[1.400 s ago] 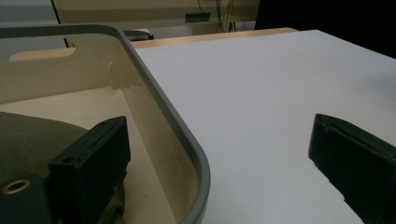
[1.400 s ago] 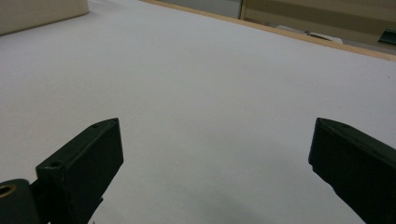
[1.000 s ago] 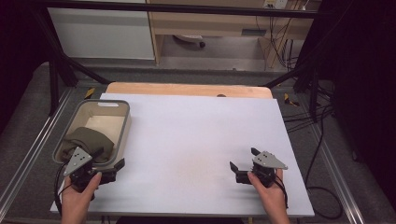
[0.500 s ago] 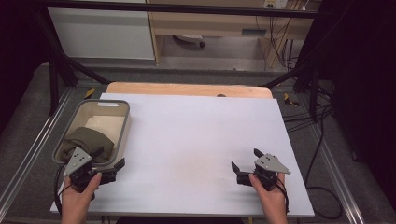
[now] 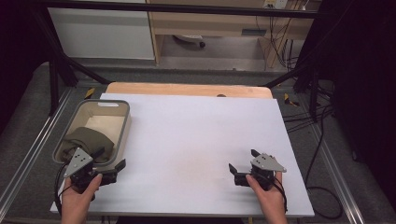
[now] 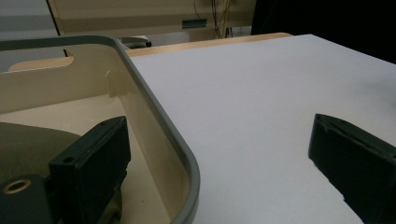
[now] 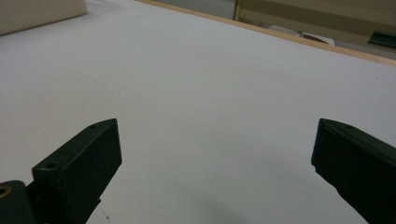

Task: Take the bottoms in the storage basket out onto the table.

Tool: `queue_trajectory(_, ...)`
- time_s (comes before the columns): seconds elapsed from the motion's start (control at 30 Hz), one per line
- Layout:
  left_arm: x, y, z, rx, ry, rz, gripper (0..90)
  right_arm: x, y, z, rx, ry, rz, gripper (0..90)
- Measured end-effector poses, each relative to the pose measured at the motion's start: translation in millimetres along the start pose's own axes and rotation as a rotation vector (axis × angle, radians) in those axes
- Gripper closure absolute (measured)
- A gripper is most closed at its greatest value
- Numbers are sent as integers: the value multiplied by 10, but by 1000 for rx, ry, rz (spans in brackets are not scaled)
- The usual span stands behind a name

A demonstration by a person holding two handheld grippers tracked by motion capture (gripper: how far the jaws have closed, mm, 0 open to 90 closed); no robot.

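While the olive cloth (image 5: 88, 140) lies bunched in the near end of the basin (image 5: 122, 135) at the table's (image 5: 196, 140) left edge, nothing looks taken out yet. The left gripper (image 5: 106, 163) straddles the basin rim, jaws apart; the right gripper (image 5: 243, 167), also spread, idles well apart on bare table.

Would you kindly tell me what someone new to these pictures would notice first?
Probably the beige bin at the table's left edge, with a dark olive cloth bunched inside. The left claw sits open at the bin's near corner, one jaw over the cloth. The right claw, also open, hovers over the bare white tabletop near the right front.
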State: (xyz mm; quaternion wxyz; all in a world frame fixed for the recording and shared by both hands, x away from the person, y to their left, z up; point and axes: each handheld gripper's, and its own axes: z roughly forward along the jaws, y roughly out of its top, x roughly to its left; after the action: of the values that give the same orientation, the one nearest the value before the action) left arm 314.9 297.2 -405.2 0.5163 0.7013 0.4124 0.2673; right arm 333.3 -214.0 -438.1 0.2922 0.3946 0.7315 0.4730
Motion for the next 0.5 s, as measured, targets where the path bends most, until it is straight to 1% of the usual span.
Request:
queue_trajectory(0.17, -22, 7, -33, -8, -17, -24, 55, 13, 14, -21, -5, 18, -1, 22)
queue_trajectory(0.2, -26, 7, -39, -8, -15, -24, 56, 12, 17, -25, -6, 19, -3, 22)
queue_trajectory(0.23, -22, 7, -39, -8, -20, -34, 55, 15, 20, -35, -8, 19, -1, 22)
queue_trajectory(0.3, 6, 7, -31, -11, -52, -72, 55, 18, 18, -43, -6, 24, -2, 21)
queue_trajectory(0.4, 3, 49, -52, -13, -37, -65, 57, 18, 17, -50, -7, 24, -5, 21)
queue_trajectory(0.47, -15, 135, -79, -32, -24, -60, 63, 13, 22, -57, -13, 23, 0, 21)
queue_trajectory(0.5, -25, 207, -85, -38, -17, -51, 65, 11, 21, -57, -14, 24, 3, 21)
